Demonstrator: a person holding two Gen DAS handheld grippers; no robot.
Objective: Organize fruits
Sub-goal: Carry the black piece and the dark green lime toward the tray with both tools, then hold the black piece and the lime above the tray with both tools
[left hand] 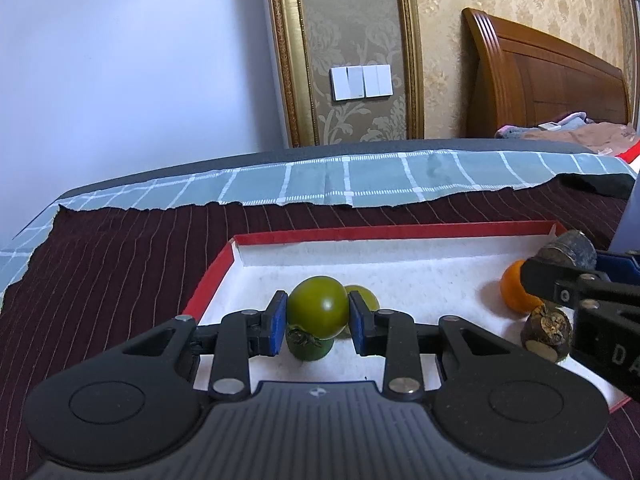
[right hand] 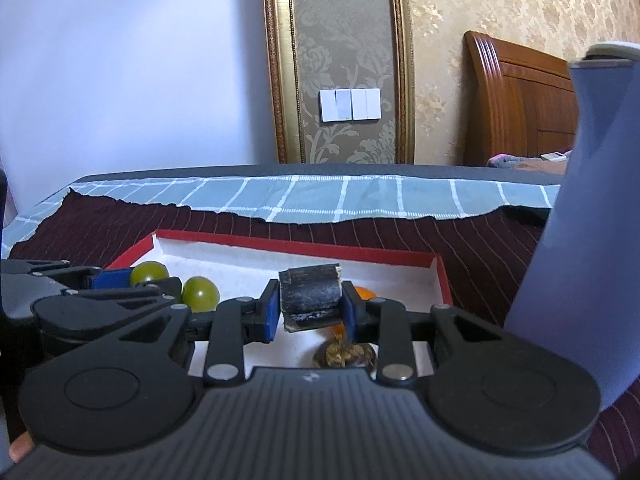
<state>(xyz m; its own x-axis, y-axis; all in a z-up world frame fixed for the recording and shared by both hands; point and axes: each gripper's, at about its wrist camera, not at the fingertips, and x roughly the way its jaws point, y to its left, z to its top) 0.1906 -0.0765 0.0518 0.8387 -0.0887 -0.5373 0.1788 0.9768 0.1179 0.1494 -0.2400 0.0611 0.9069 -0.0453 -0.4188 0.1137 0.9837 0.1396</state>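
Note:
In the left wrist view my left gripper (left hand: 318, 316) is shut on a green tomato (left hand: 318, 306), held just above the white floor of a red-rimmed tray (left hand: 392, 234). A second green tomato (left hand: 308, 346) with a dry stem lies under it, and a third green fruit (left hand: 364, 298) sits behind. My right gripper (right hand: 310, 304) is shut on a dark, stubby cylindrical piece (right hand: 310, 294) over the tray's (right hand: 280, 246) right half. An orange (right hand: 364, 292) and a brown, rough fruit (right hand: 344, 354) lie beneath it.
The tray rests on a dark striped cloth (left hand: 120, 260) over a teal checked cloth (left hand: 360, 184). A tall pale blue object (right hand: 580, 220) stands close on the right. A wall with switches (left hand: 360, 82) and a wooden headboard (left hand: 540, 80) are behind.

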